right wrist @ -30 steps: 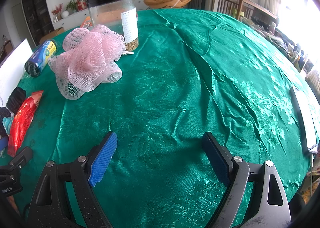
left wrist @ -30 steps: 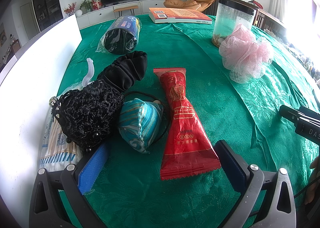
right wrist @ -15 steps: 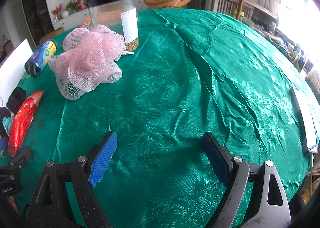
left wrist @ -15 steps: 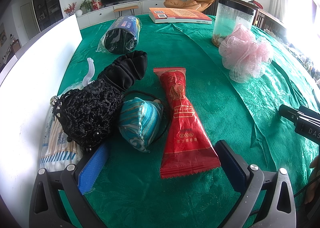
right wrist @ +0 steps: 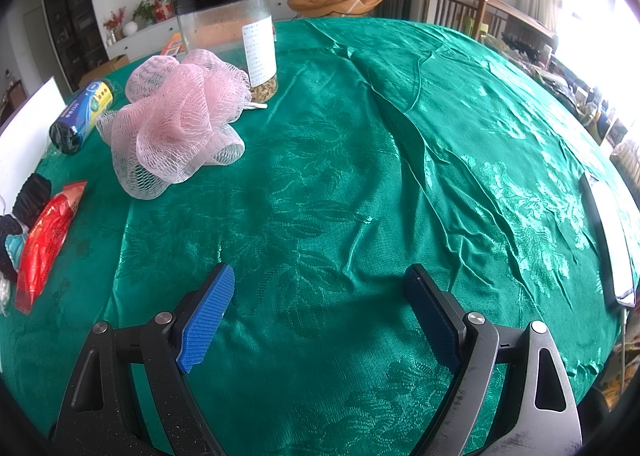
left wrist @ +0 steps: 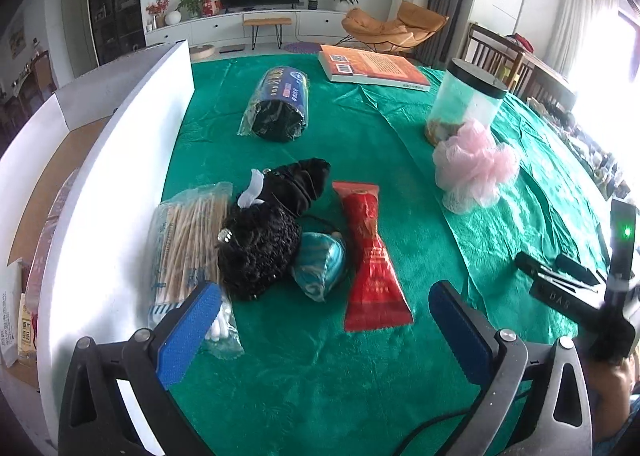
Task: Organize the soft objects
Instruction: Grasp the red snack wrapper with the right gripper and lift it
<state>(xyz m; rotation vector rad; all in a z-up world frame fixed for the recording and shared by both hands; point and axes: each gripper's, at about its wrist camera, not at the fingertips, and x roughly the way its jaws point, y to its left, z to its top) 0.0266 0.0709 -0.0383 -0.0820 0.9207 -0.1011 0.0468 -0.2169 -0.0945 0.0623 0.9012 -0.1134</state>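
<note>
Left wrist view: my left gripper [left wrist: 324, 320] gapes, empty, short of the pouch [left wrist: 260, 252]; right gripper [right wrist: 320, 316] likewise wide, idle. Approach step; next, close in on it.

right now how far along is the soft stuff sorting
Barely started, by the look of it. Nothing looks put away: the pink bath puff, black pouch, teal pouch and red packet all lie on the green cloth. Nothing is in hand; the left gripper and right gripper are both open and empty. Every pickup is left.
</note>
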